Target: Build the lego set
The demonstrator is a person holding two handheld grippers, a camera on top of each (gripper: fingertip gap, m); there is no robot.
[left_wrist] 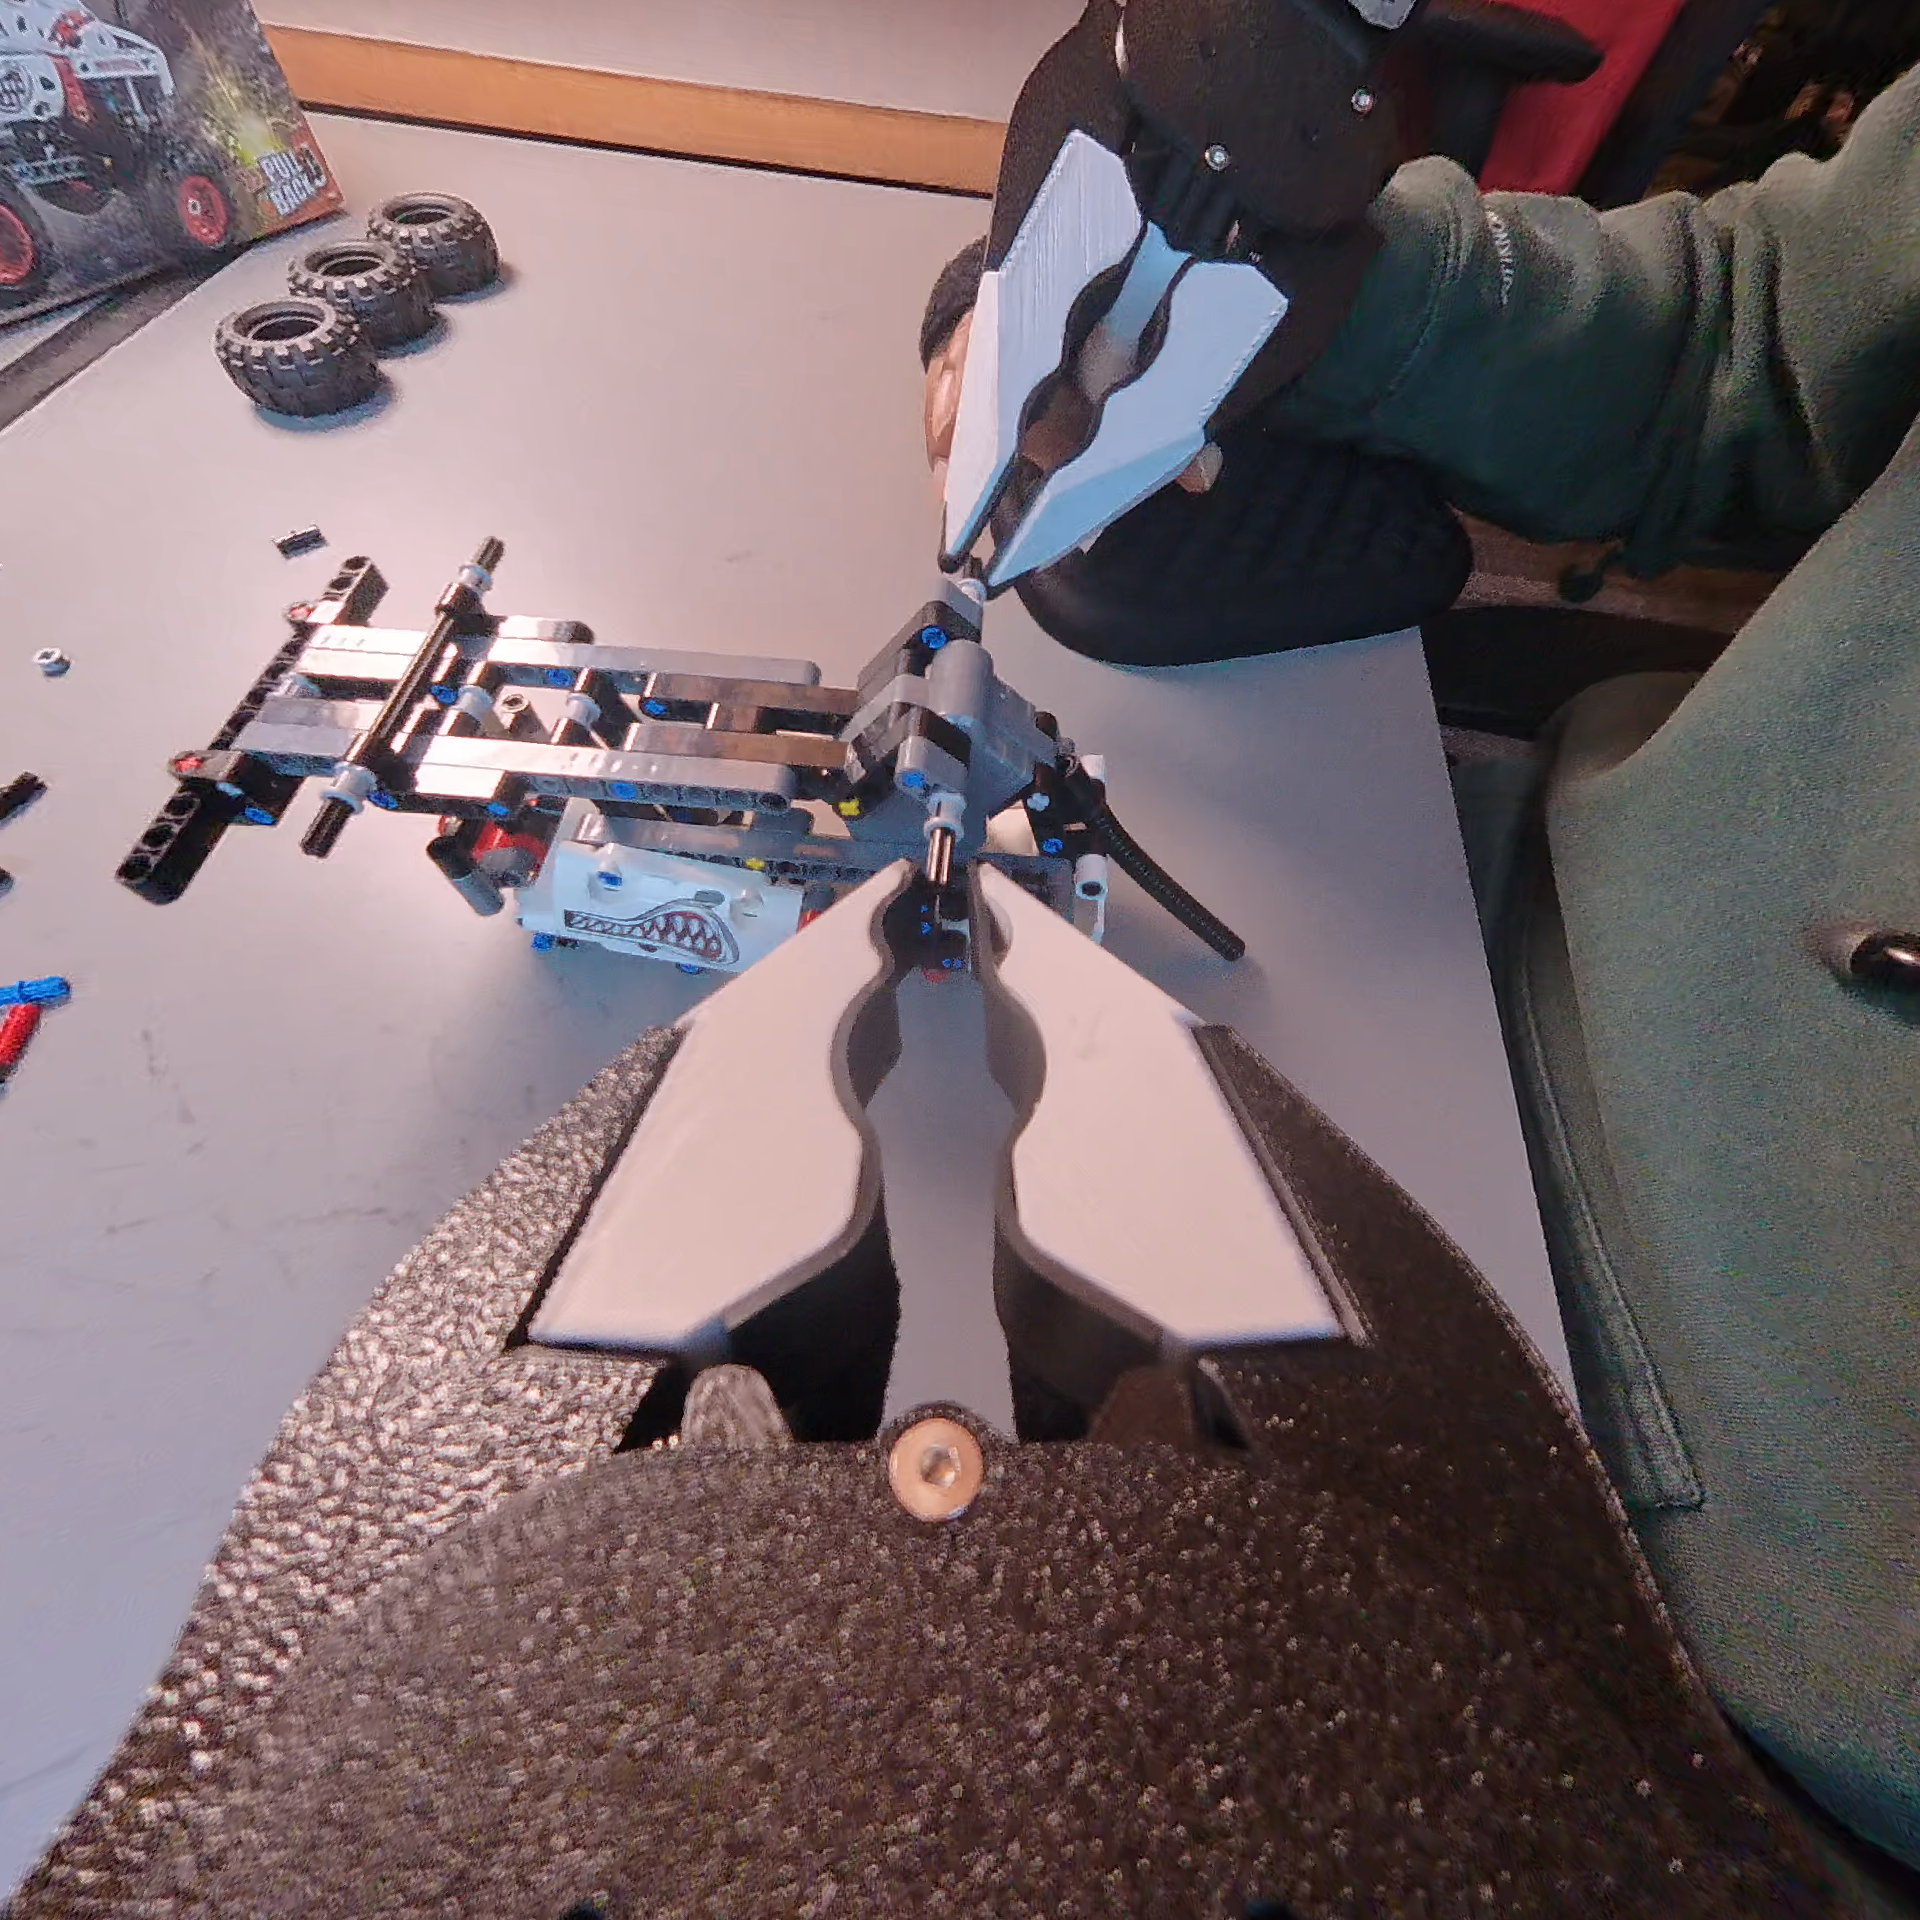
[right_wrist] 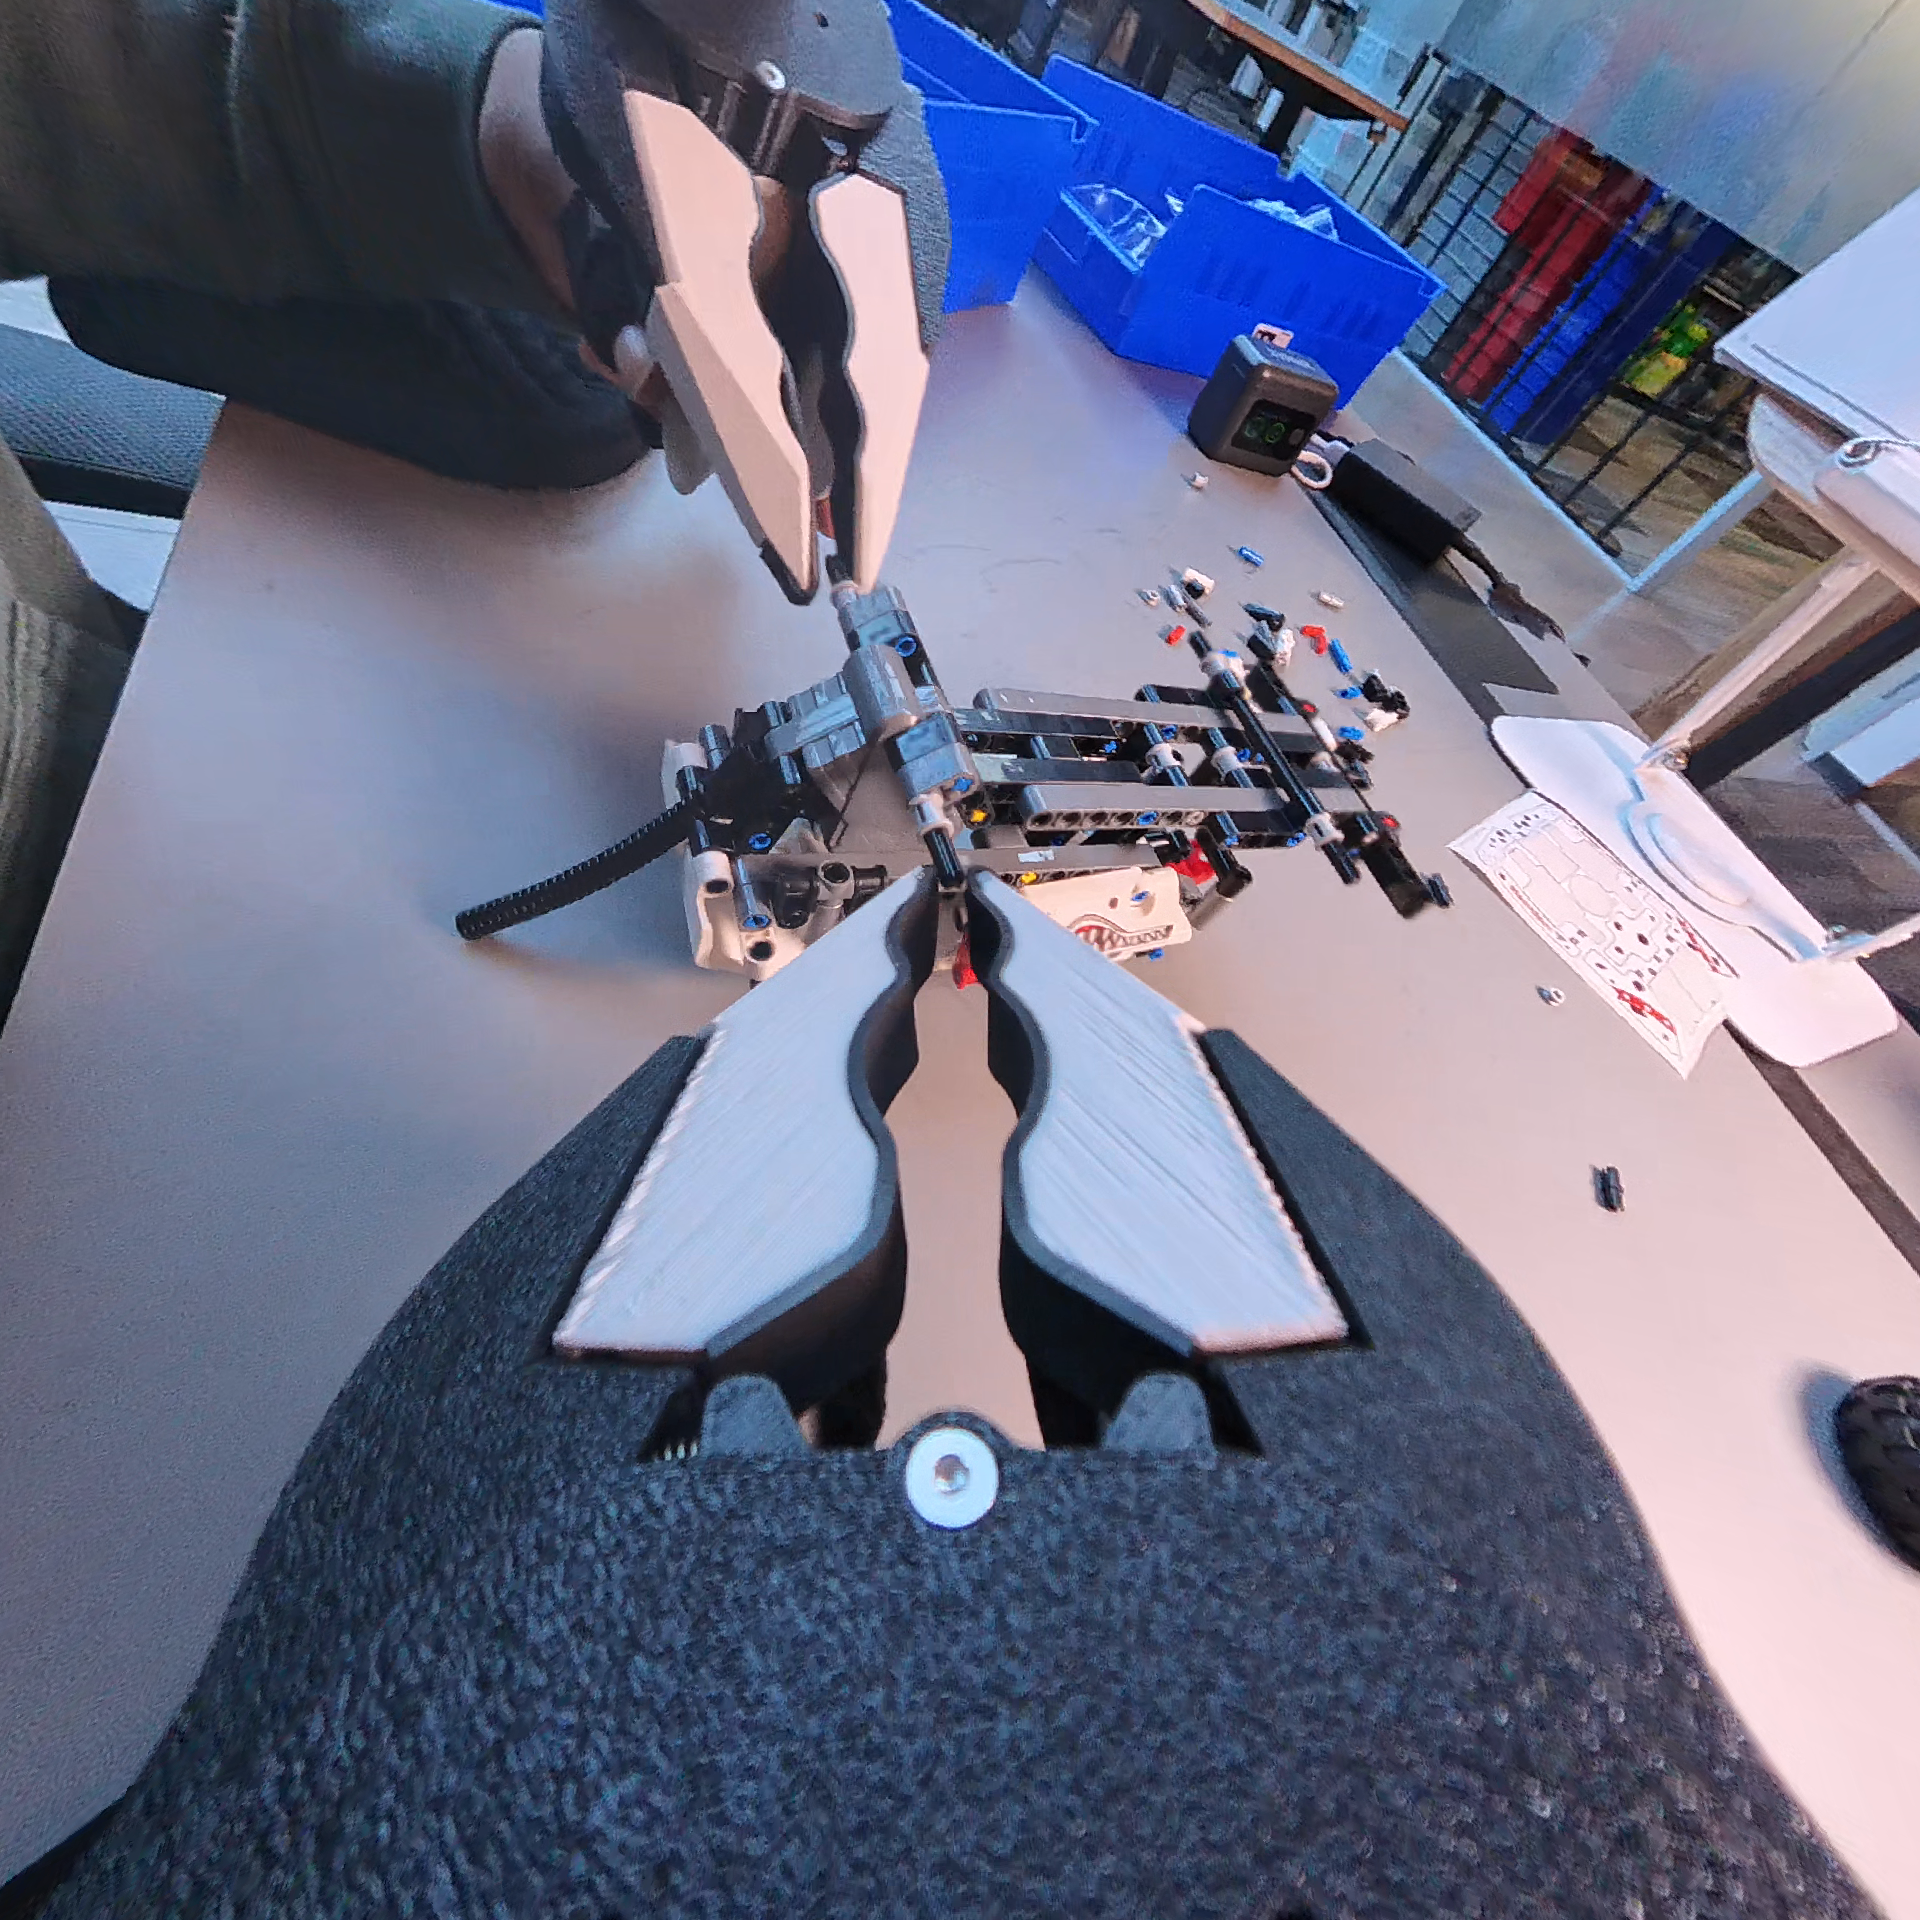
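The partly built lego chassis [left_wrist: 623,738] of grey and black beams lies on the grey table, with a white shark-mouth panel [left_wrist: 644,914] on its near side. A black cross axle [left_wrist: 940,847] runs through its grey end block [left_wrist: 966,717]. My left gripper [left_wrist: 940,883] is shut on the axle's near end. My right gripper [left_wrist: 971,577] pinches the far end from above. In the right wrist view the chassis [right_wrist: 1091,769] lies crosswise. My right gripper [right_wrist: 951,883] is shut on the axle end [right_wrist: 945,852], and the left gripper [right_wrist: 831,577] holds the opposite end.
Three black tyres [left_wrist: 301,353] and the set's box [left_wrist: 104,135] sit at the far left. Loose small parts [right_wrist: 1278,634], a sticker sheet [right_wrist: 1590,914], a black device [right_wrist: 1262,410] and blue bins [right_wrist: 1247,260] lie beyond the chassis. A black ribbed hose [right_wrist: 582,883] sticks out towards the table edge. There is about 9 cm between the tips of the two grippers.
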